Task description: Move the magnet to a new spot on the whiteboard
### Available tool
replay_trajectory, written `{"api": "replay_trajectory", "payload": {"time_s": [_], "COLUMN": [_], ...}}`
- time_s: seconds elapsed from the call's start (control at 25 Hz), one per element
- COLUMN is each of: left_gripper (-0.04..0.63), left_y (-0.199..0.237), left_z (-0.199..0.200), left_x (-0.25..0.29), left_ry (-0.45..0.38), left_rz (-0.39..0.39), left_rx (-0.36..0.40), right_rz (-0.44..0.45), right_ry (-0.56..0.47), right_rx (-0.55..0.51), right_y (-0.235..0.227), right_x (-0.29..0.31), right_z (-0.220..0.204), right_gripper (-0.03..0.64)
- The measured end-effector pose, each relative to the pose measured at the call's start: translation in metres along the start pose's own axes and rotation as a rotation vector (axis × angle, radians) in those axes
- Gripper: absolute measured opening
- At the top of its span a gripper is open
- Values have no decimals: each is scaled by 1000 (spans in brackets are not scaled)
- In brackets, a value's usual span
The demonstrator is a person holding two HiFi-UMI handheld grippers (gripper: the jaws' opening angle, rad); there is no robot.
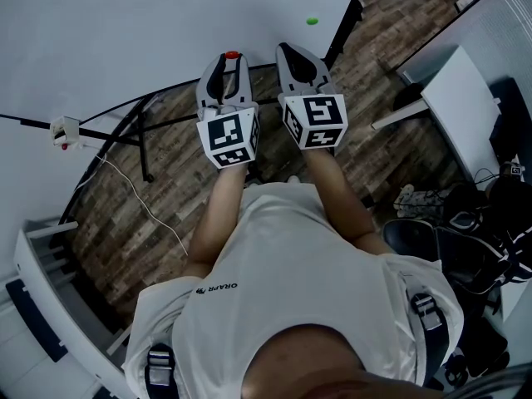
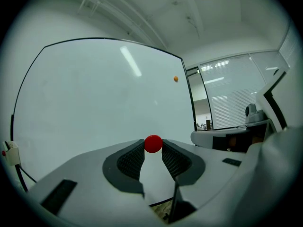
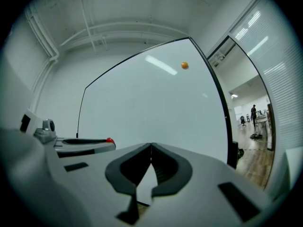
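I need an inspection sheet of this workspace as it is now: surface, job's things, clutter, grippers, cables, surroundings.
Surface: whiteboard, blank, on a black stand.
Job's things: red magnet, held by the left gripper in front of the whiteboard.
Clutter: one more small magnet high on the whiteboard.
Grippers: left gripper shut on the red magnet; right gripper shut, empty.
Cables: white cable on the floor below the whiteboard.
Surroundings: wood-pattern floor, white table at the right.

The small round red magnet (image 2: 153, 144) between the jaws of the grey plastic left gripper (image 2: 152, 148) is smooth and shiny. The white whiteboard (image 2: 94, 103) past the jaws is glossy.
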State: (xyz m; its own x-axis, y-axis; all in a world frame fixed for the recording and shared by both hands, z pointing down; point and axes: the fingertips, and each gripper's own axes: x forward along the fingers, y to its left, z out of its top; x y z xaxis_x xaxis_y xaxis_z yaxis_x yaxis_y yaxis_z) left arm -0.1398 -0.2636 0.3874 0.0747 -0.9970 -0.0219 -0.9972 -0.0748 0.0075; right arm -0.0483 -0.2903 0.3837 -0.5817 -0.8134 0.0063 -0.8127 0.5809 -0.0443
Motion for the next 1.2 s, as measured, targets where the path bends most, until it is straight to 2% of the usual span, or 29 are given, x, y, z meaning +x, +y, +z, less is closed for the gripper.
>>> {"api": "replay_trajectory", "payload": {"time_s": [1.2], "left_gripper": [117], "left_y": [3], "left_z": [2], "left_x": [11], "left_ry": [-3], "left_rz": [28], "left_rx": [12], "right_rz": [5], "right_ry": [-11], "right_rx": [-1], "right_y": [3], "right_x": [-4], "right_z": [1], "right_gripper": [12]}}
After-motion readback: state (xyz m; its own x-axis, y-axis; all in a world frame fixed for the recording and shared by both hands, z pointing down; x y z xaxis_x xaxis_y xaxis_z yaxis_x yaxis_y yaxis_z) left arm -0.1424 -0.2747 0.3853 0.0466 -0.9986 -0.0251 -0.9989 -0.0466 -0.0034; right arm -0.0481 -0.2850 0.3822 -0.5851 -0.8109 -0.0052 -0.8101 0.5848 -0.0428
